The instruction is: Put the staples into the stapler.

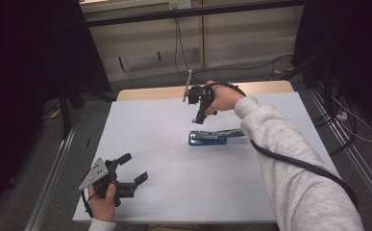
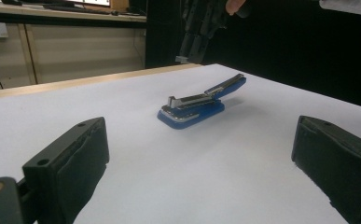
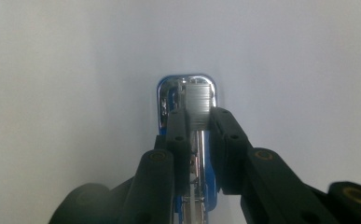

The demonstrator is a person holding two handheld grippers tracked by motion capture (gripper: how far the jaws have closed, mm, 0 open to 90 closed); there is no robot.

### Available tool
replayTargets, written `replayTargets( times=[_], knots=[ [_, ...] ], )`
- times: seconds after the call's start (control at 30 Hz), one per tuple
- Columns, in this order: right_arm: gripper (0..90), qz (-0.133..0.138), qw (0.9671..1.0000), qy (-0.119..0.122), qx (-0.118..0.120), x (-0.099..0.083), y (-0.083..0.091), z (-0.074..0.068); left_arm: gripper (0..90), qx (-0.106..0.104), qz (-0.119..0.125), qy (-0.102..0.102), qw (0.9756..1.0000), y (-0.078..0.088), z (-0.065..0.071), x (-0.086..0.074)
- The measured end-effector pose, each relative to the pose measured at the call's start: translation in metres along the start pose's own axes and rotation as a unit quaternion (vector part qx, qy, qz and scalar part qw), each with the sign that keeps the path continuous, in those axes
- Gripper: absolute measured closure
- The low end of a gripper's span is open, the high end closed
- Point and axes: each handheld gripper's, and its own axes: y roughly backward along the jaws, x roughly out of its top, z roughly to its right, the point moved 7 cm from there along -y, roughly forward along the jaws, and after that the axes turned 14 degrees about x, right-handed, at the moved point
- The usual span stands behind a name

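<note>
Listing by view.

High view: blue stapler lying on the white tabletop, right of centre, its upper arm lifted open toward the right, its metal magazine exposed. Right tongs held in a hand in a grey sleeve, raised above the tabletop just beyond the stapler's left end, tips pointing down; jaws narrow, nothing seen between them from this angle. Left tongs held low at the near left corner of the tabletop, well apart from the stapler, jaws spread wide and empty, grey three-cornered plate on top. Black cable trailing along the right sleeve. Wooden strip of the table showing at the far edge.

Left gripper view: left tongs with both black jaws standing far apart at the picture's two lower corners, bare white tabletop between them. Stapler ahead, resting on its blue base, top arm tilted upward to the right. Right tongs hanging above and behind it, not touching.

Right gripper view: right tongs looking straight down on the stapler. Jaws drawn close together, a slim gap left, aligned over the silver magazine; whether the pads touch the stapler cannot be told. White tabletop all around.
</note>
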Motion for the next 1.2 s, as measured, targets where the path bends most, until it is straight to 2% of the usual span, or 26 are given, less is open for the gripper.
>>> replayTargets(
  times=[0.1,0.3,0.73,1.0,1.2],
  knots=[
    [78.5,-0.001,1.0000,-0.004,0.000,-0.0019,0.0000,0.0004,4.0,-0.001,0.000,-0.007,1.0000,0.0000,-0.0005,0.0000],
    [78.5,0.004,1.0000,-0.002,0.003,-0.0027,-0.0005,0.0007,4.0,-0.003,-0.001,0.002,1.0000,-0.0006,0.0011,-0.0002],
    [78.5,0.008,0.9999,-0.006,0.002,-0.0008,-0.0039,0.0000,4.1,-0.004,-0.001,-0.005,1.0000,-0.0013,0.0015,0.0000],
    [78.5,0.003,1.0000,-0.001,0.003,0.0023,-0.0058,-0.0001,4.1,-0.004,-0.003,-0.005,1.0000,-0.0015,0.0016,-0.0005],
    [78.5,0.009,0.9999,0.000,0.008,0.0035,-0.0082,-0.0005,4.1,-0.004,-0.005,-0.006,1.0000,-0.0015,0.0015,-0.0008]
  ],
)
